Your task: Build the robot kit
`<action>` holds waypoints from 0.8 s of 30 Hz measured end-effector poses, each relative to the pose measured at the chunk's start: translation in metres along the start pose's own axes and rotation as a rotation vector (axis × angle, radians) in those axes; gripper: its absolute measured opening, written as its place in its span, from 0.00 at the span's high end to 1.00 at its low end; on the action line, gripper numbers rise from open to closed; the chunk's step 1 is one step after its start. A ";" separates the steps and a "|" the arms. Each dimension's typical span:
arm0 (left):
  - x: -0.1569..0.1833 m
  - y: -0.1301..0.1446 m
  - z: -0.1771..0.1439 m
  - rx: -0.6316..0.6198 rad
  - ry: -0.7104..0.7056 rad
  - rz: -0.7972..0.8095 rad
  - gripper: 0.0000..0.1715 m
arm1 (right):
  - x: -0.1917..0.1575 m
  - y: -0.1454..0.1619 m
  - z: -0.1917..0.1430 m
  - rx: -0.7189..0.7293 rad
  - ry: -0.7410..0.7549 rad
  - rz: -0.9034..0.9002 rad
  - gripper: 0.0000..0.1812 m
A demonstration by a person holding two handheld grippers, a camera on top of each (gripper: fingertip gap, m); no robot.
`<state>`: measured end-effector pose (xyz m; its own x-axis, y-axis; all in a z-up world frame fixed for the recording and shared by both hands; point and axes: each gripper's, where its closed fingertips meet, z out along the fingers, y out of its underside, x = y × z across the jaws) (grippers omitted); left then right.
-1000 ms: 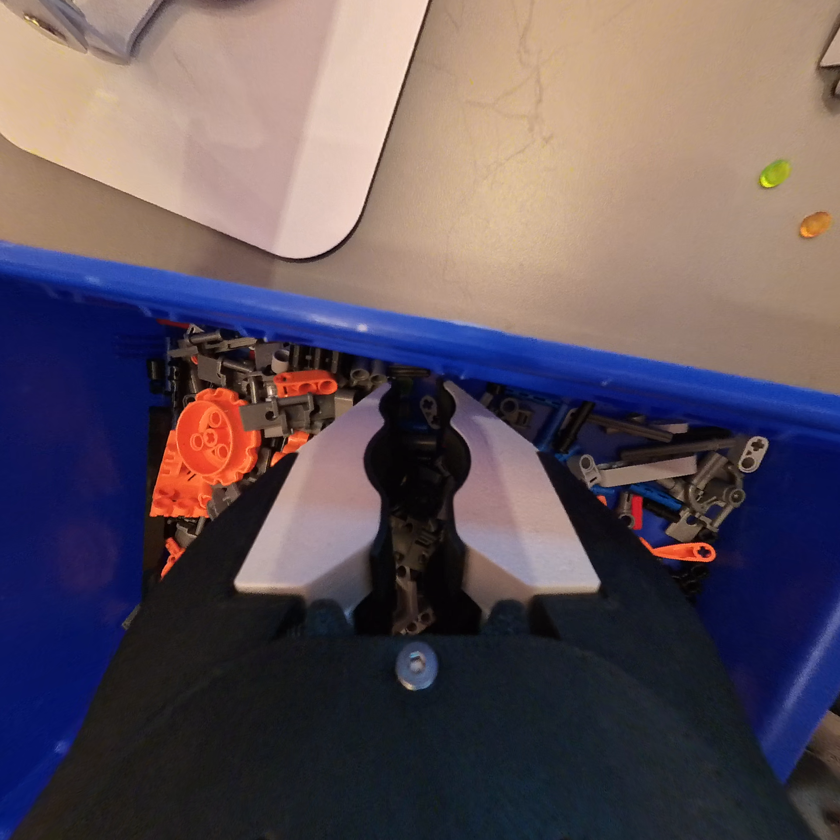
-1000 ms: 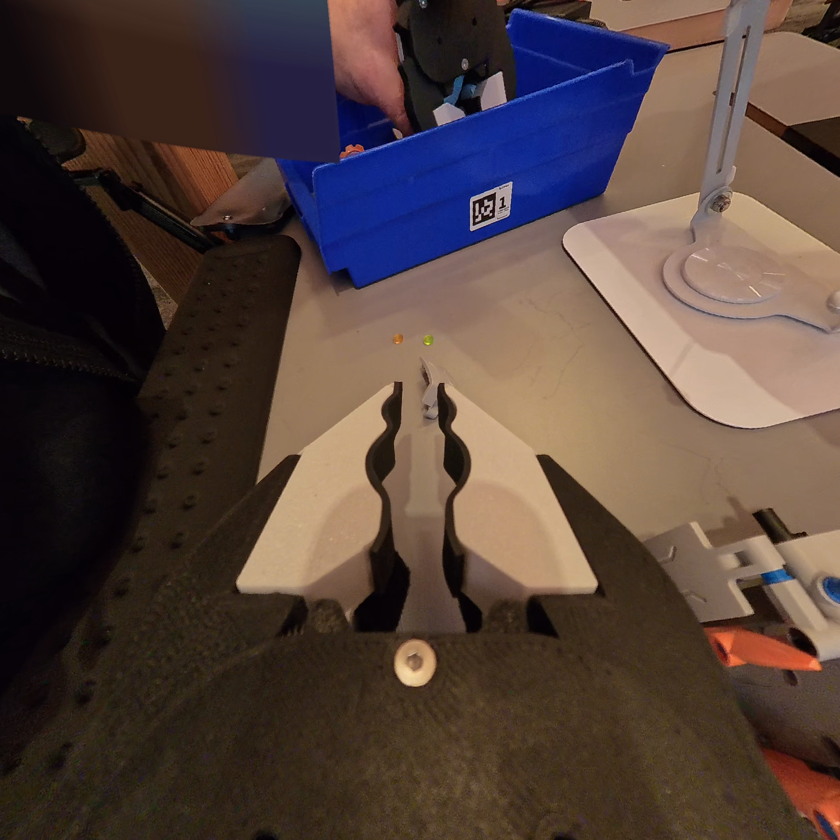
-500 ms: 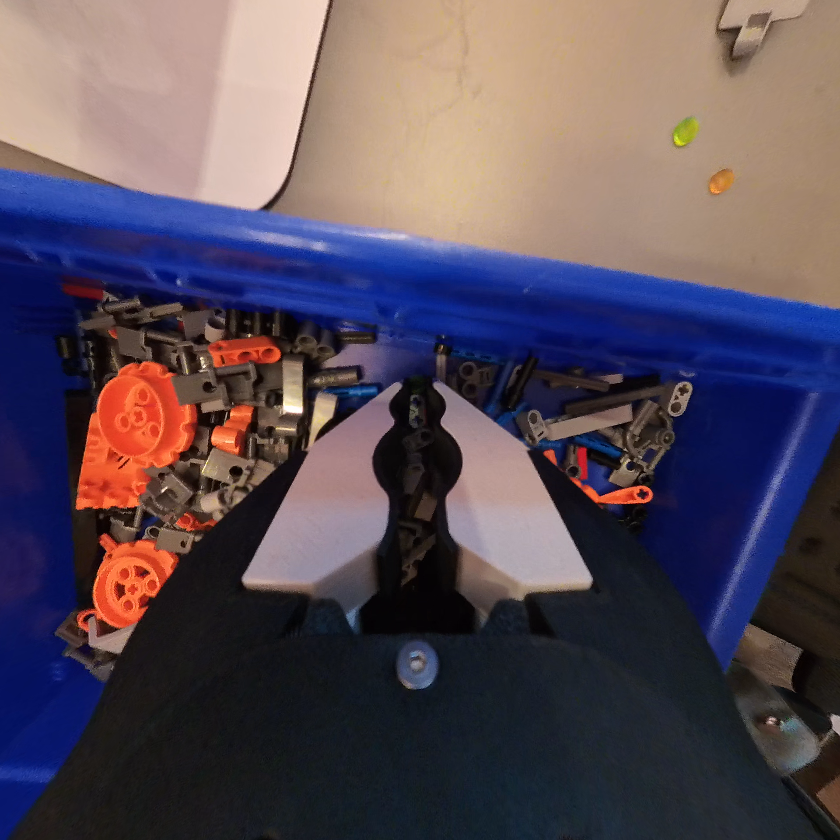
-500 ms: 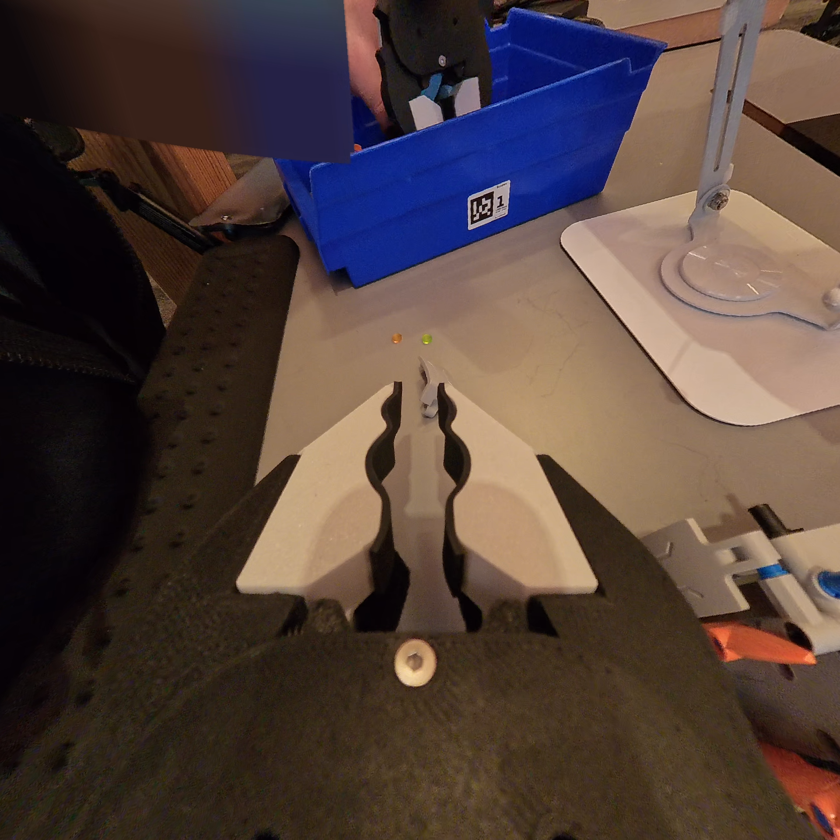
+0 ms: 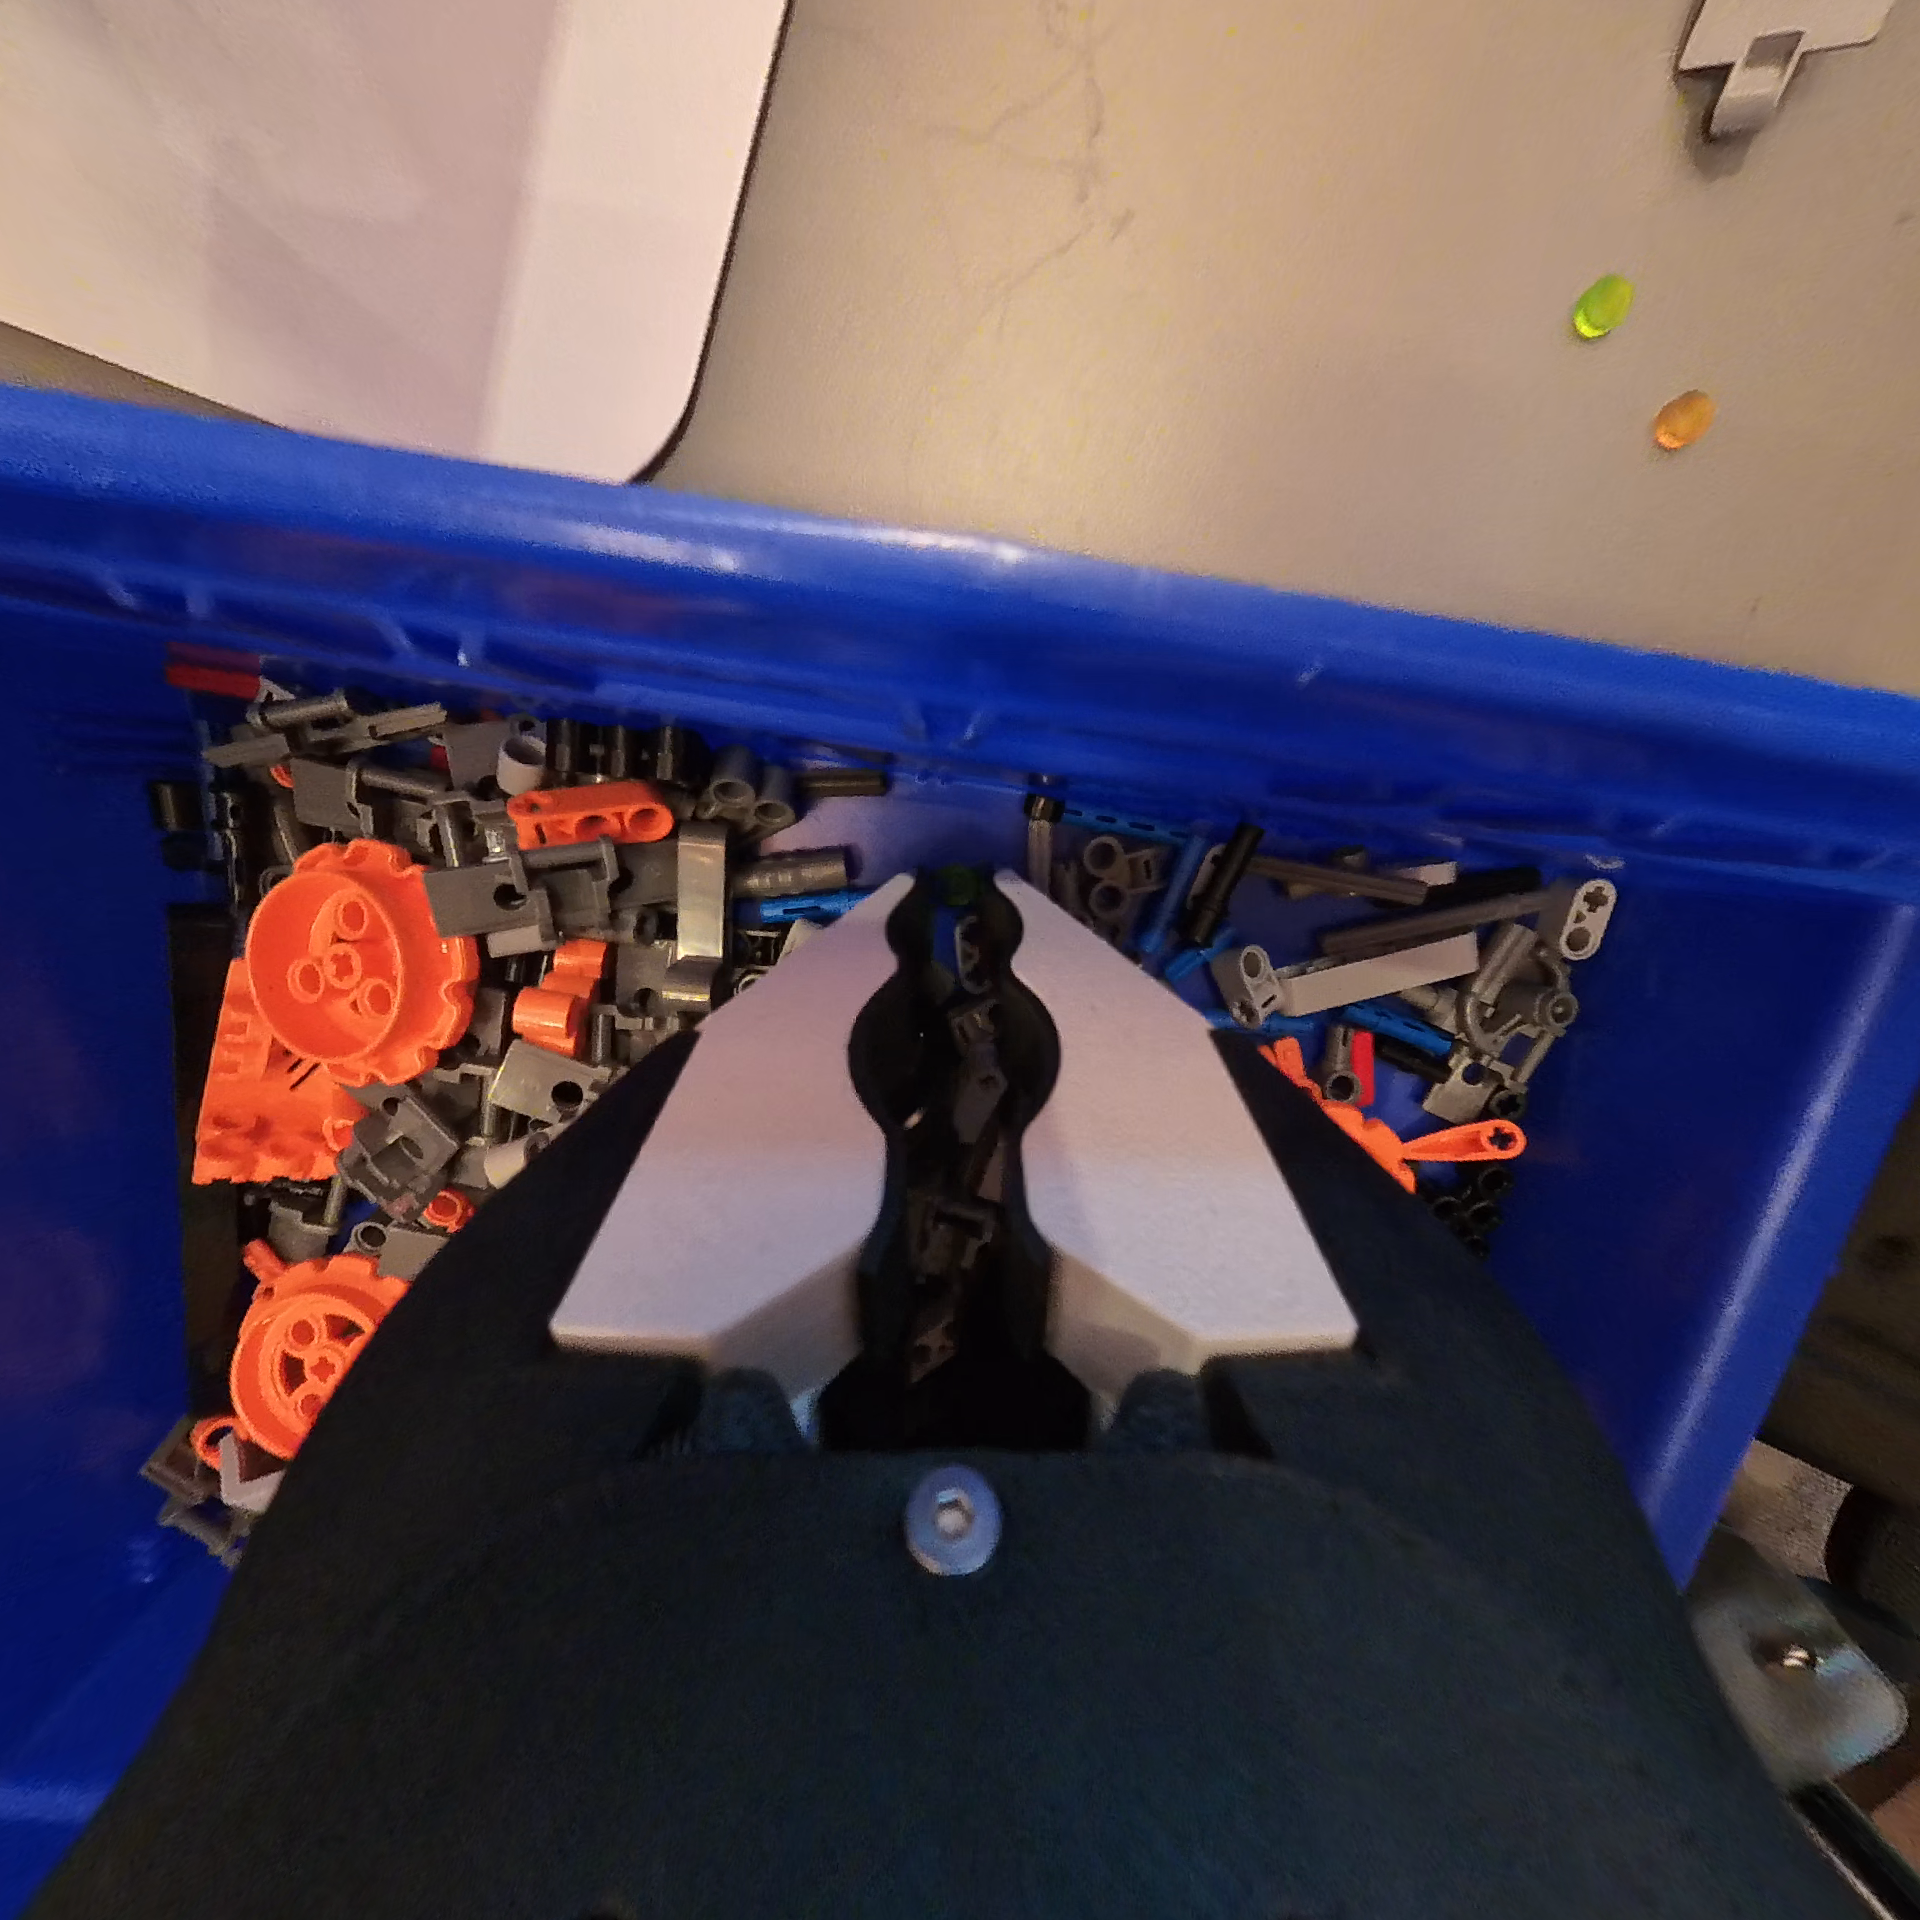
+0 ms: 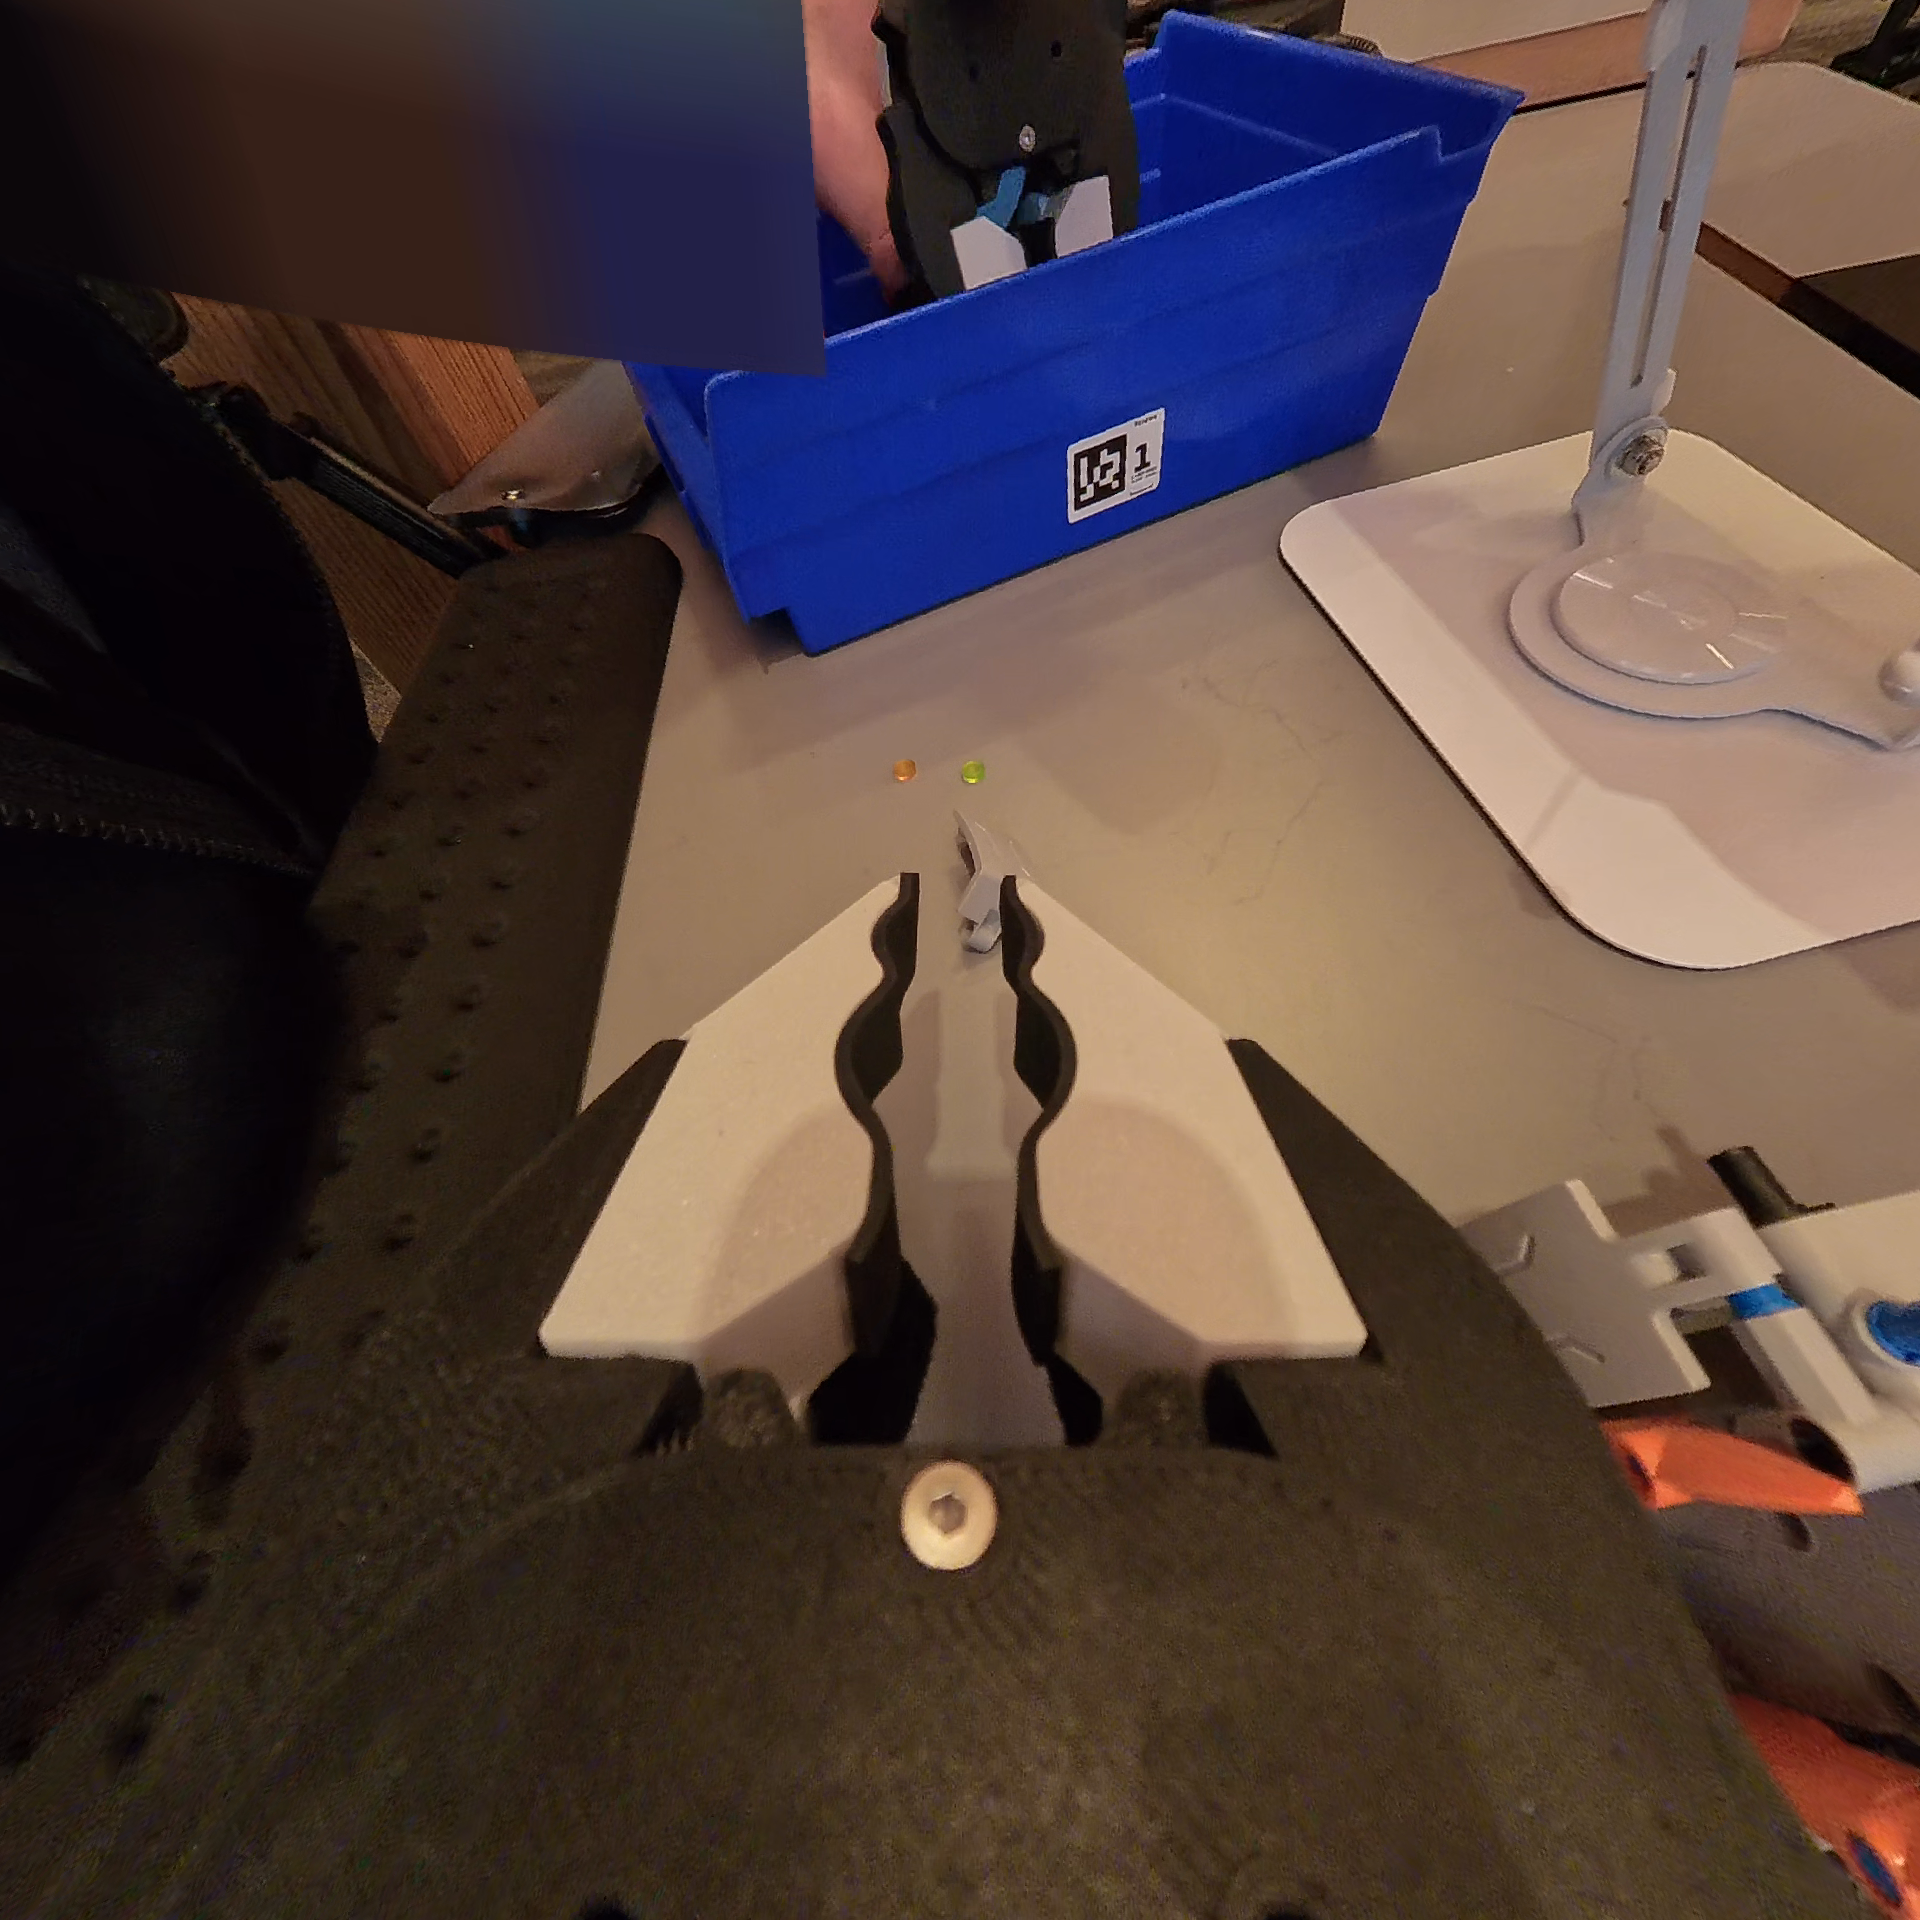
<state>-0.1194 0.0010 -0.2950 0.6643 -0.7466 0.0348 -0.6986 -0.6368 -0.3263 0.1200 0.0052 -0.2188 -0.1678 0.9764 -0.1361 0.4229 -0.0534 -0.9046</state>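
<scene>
The left gripper (image 5: 956, 894) is held inside the blue bin (image 5: 935, 634), jaws a narrow gap apart over loose grey and orange building pieces (image 5: 582, 935); whether anything is gripped cannot be told. The right gripper (image 6: 961, 883) is kept low over the grey table (image 6: 1195, 790), slightly parted, empty, a small grey piece (image 6: 979, 878) at its tips.
</scene>
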 end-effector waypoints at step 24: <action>0.124 -0.092 -0.094 0.267 0.075 0.090 0.96 | -0.004 -0.009 -0.004 0.032 -0.009 -0.012 0.93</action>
<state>0.0017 -0.0510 -0.1715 0.5749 -0.8160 0.0607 -0.6526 -0.5020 -0.5676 0.1207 0.0024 -0.2084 -0.1807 0.9751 -0.1284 0.3923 -0.0483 -0.9186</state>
